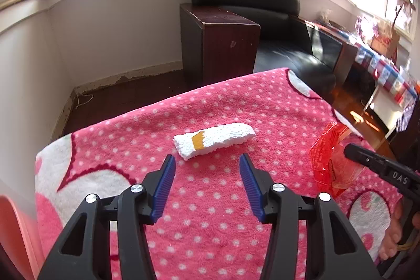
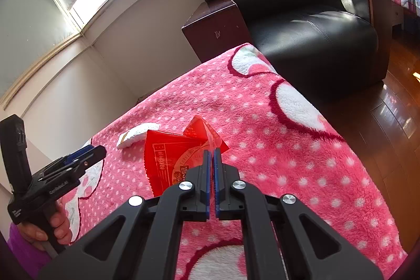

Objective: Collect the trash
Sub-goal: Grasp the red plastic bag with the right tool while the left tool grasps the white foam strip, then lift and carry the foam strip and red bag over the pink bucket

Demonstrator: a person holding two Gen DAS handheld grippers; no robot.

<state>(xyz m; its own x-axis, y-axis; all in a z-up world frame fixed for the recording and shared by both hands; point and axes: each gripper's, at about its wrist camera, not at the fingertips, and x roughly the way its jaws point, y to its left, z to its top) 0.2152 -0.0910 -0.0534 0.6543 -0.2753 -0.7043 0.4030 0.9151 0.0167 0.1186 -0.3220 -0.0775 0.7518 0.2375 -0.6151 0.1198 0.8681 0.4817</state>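
A red plastic wrapper (image 2: 170, 162) with printed lettering sits on the pink polka-dot blanket (image 2: 275, 148), its near edge pinched between the blue pads of the right gripper (image 2: 212, 151), whose jaws are closed tight on it; the wrapper fans out ahead and to the left of the fingertips, partly lifted off the fabric. In the left wrist view the same wrapper (image 1: 330, 162) appears at the right with the black body of the right gripper (image 1: 349, 148) reaching into it. Just beyond the wrapper lies a white piece of crumbly foam (image 1: 214, 139) with a strip of yellowish tape across it, flat on the blanket (image 1: 210, 227) and apart from both tools. The left gripper (image 1: 207, 162) hangs above the blanket near the foam with its jaws spread wide and nothing between them, the foam lying just ahead of the blue fingertips. A hand (image 2: 52, 227) grips the handle of the left gripper (image 2: 86, 152) at the blanket's left edge. Past the blanket stand a dark wooden cabinet (image 1: 223, 43) and a black leather armchair (image 2: 315, 17) against a pale wall below bright windows, on a glossy wooden floor (image 2: 393, 109).
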